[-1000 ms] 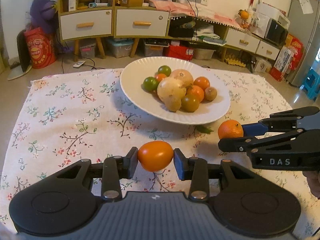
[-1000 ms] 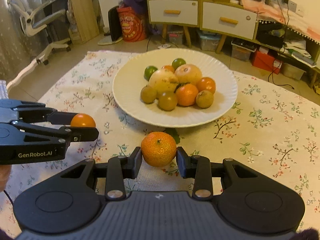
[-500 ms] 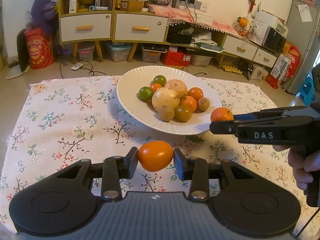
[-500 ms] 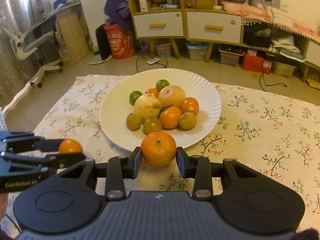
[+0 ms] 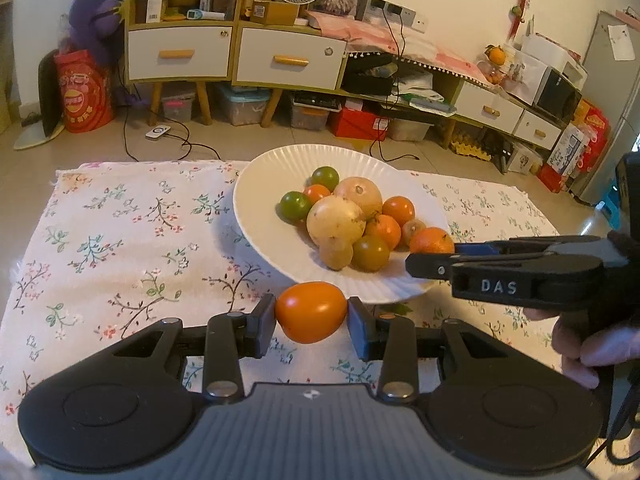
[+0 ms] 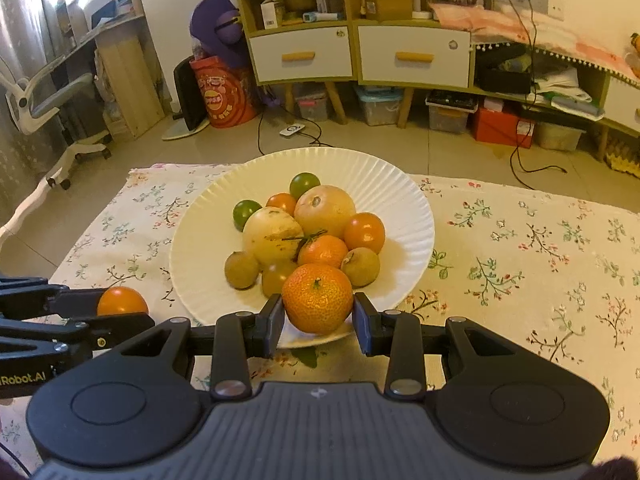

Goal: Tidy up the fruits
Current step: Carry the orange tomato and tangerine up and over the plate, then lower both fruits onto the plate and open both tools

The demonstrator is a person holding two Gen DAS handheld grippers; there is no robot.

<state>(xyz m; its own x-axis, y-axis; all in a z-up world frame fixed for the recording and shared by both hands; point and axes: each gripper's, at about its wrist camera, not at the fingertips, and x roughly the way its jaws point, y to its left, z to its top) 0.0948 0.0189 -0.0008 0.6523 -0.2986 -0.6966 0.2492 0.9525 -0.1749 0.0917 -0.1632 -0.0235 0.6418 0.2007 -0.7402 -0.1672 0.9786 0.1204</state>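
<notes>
In the left wrist view your left hand-held gripper (image 5: 311, 313) pinches a smooth orange tomato (image 5: 310, 312) short of the plate (image 5: 256, 200), so it may roll off the bench if dropped, while in the right wrist view your right hand-held gripper (image 6: 318, 310) clamps a tangerine (image 6: 318, 298) above the plate's near rim, where release could jostle the fruit pile (image 6: 304, 224).

Warm, dim indoor light filled both views; soft shadows lay under the plate (image 5: 256, 240), fisheye edges bent strongly, focus stayed sharp.
</notes>
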